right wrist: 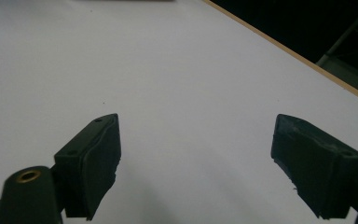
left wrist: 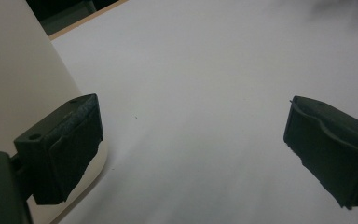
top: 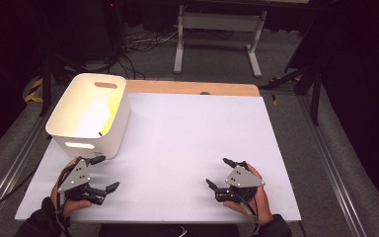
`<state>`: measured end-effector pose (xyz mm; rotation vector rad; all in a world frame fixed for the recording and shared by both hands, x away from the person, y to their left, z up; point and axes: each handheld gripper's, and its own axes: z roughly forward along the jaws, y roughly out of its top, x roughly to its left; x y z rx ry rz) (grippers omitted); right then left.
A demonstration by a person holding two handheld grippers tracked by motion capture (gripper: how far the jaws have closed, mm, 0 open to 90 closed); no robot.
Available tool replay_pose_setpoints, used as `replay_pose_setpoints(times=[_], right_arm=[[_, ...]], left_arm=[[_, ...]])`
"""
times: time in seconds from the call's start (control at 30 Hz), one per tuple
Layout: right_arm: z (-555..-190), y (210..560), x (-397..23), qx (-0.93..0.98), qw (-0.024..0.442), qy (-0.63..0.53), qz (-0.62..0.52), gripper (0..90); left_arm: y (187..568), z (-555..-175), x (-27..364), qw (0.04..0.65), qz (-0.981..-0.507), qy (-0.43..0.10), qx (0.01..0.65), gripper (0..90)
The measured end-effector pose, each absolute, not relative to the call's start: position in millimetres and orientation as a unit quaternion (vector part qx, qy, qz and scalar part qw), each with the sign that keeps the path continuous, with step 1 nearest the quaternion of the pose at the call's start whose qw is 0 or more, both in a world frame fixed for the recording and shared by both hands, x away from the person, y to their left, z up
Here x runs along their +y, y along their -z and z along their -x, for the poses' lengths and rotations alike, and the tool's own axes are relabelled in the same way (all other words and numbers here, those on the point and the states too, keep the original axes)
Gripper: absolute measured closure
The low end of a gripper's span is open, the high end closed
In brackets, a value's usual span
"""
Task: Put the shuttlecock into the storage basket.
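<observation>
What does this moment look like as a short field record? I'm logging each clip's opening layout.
surface: white table top with a wooden strip along the far edge
container: white bin with handle slots, at the far left corner, upright; contents cannot be told
left gripper: open, holding nothing, just in front of the bin
right gripper: open, holding nothing, near the front edge at right
left gripper view: bin wall beside one of the fingers
background: grey floor, cables, a table frame
</observation>
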<state>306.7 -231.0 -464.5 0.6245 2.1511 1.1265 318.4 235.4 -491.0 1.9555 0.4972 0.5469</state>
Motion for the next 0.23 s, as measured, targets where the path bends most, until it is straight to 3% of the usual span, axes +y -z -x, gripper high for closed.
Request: replay_pose_setpoints(times=[0.23], right_arm=[[-306.5,464.7,-231.4,0.815,0.310,-0.428,-0.237,17.2]], left_arm=[[490.7,-319.5,235.0,0.500,-0.809,-0.228,0.208,5.5]])
